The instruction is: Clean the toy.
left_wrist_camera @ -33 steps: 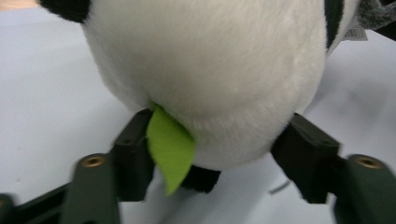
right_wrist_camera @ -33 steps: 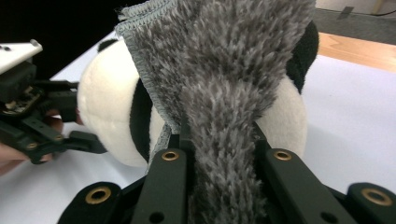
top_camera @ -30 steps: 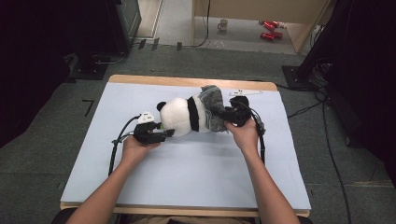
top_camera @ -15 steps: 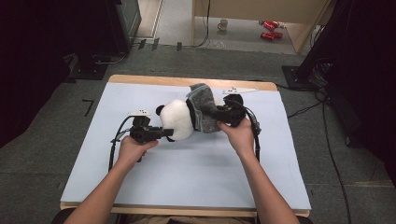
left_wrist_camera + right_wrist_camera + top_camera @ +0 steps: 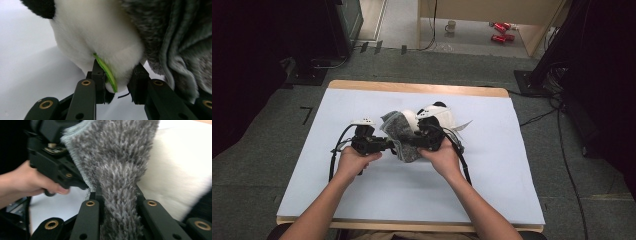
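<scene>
A panda plush (image 5: 439,116) lies mid-table, partly wrapped in a grey fuzzy cloth (image 5: 399,132). My left gripper (image 5: 388,145) meets the bundle from the left. In the left gripper view it (image 5: 116,75) is shut on a white fold of the panda (image 5: 100,32), where a green strip (image 5: 106,72) pokes out. The grey cloth (image 5: 180,37) hangs to its right. My right gripper (image 5: 416,141) comes in from the right, and in its own view it (image 5: 117,192) is shut on the grey cloth (image 5: 120,170). The white plush (image 5: 175,170) is behind, and the left gripper (image 5: 55,162) is close by.
A white sheet (image 5: 492,190) covers the table, with a wooden edge (image 5: 412,87) at the far side. Cables (image 5: 562,150) run over the floor on the right. A mug (image 5: 451,25) and red items (image 5: 499,31) sit on the floor beyond.
The bundle has turned: the grey cloth swung from the right side to the left front, and the white body now shows at the right. Both grippers moved closer together and toward me.
</scene>
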Tool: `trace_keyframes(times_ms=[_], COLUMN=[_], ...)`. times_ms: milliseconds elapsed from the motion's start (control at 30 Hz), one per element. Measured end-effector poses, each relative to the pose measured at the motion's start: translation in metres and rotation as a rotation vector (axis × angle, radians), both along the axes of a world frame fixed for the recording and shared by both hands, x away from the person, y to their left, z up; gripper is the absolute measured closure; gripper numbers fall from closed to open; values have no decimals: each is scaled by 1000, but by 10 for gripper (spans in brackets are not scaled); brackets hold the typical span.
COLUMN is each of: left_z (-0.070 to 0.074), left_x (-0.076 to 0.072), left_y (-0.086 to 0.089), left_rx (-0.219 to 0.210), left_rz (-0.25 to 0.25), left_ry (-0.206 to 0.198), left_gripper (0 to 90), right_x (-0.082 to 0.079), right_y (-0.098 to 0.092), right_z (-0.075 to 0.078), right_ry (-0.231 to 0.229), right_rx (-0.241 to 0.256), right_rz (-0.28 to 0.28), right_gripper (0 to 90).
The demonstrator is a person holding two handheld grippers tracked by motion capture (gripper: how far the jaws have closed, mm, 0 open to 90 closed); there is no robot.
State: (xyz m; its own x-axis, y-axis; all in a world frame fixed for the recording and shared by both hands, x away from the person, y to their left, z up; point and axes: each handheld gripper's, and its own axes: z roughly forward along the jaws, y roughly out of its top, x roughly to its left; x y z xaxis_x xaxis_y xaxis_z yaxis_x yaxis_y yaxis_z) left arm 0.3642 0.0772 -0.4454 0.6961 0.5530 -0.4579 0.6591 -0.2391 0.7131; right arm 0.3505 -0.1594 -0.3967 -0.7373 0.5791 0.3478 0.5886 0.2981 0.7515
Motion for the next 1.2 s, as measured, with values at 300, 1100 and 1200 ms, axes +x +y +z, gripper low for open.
trace_keyframes(times_ms=[300,1100,1200], left_z=[-4,-9,-9], left_x=[5,16,17], left_y=[2,11,12], left_rx=[12,5,5], left_rz=[28,51,54], left_ry=[15,59,60], left_gripper=[704,701,700], right_x=[13,31,32], right_y=[-24,-94,-104], right_z=[-5,2,2], right_ry=[32,77,81], right_rx=[-9,31,32], right_rz=[-67,-208,-232], right_gripper=[758,764,763])
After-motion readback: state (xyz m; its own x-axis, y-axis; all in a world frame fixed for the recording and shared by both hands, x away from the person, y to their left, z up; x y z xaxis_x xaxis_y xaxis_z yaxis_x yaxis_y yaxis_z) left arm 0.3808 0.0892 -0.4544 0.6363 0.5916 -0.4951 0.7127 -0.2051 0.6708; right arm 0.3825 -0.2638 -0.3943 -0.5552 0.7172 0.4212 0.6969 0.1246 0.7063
